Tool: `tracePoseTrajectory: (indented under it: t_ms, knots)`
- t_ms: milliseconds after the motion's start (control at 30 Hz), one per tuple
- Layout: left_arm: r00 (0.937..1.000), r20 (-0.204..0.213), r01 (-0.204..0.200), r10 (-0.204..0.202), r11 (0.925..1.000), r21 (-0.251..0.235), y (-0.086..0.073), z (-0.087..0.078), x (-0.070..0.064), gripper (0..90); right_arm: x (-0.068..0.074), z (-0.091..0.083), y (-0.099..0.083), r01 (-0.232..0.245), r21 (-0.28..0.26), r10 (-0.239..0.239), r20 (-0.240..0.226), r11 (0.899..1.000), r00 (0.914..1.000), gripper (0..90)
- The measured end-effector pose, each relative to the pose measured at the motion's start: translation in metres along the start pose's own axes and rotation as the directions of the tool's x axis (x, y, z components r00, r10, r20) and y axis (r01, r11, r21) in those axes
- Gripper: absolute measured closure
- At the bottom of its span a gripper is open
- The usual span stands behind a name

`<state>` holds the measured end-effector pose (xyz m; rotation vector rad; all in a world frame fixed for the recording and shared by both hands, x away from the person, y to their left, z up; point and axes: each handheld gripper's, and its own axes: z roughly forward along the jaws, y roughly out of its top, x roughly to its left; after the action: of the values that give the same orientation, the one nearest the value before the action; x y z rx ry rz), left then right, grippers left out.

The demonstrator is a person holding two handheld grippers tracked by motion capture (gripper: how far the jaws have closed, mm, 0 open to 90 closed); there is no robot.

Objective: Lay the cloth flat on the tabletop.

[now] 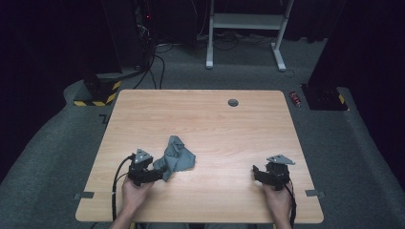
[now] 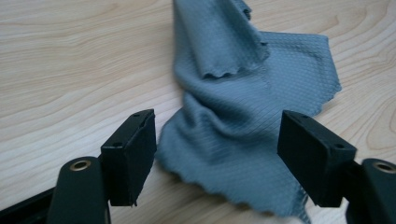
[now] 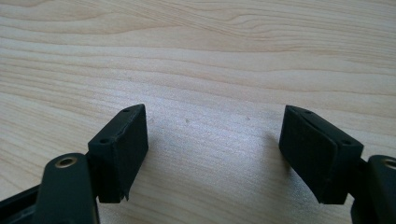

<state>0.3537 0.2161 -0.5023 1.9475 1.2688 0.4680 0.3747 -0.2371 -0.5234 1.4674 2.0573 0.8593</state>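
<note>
A crumpled grey-blue cloth (image 1: 177, 156) lies on the wooden table (image 1: 215, 124), left of centre near the front. My left gripper (image 1: 160, 171) is at the cloth's near left edge and stands open. In the left gripper view the cloth (image 2: 233, 126) spreads between and beyond the two black jaws, whose pads do not touch it. My right gripper (image 1: 260, 172) rests low at the front right of the table, open. Between its jaws in the right gripper view, bare wood (image 3: 215, 93) is seen. A hand holds each gripper from the table's front edge.
A small dark round grommet (image 1: 233, 102) sits in the table near its far edge. Beyond the table are a white desk frame (image 1: 243, 28), cables on the floor and yellow-black striped stands (image 1: 98, 93). A red object (image 1: 295, 98) lies on the floor at the far right corner.
</note>
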Motion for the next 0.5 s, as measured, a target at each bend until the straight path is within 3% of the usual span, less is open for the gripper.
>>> tracePoseTrajectory:
  t_ms: [133,300,367,500]
  knots:
    - [0.9994,0.007,-0.033,0.033,0.9989,0.032,0.005,0.011,-0.009,27.4,0.0,0.0,0.0,0.0,0.0,0.0,0.0,1.0,1.0,23.5]
    - [0.9985,-0.038,-0.037,0.04,0.9962,0.079,0.008,0.025,-0.014,28.8,0.0,0.0,0.0,0.0,0.0,0.0,0.001,1.0,1.0,23.5]
    - [0.997,-0.062,-0.039,0.045,0.995,0.092,0.008,0.028,-0.016,31.9,0.0,0.0,0.0,-0.002,-0.001,0.002,0.001,1.0,1.0,23.5]
    - [0.9979,-0.049,-0.037,0.041,0.9947,0.097,0.009,0.028,-0.017,45.1,0.0,0.0,0.0,-0.001,-0.001,0.001,0.0,1.0,1.0,23.7]
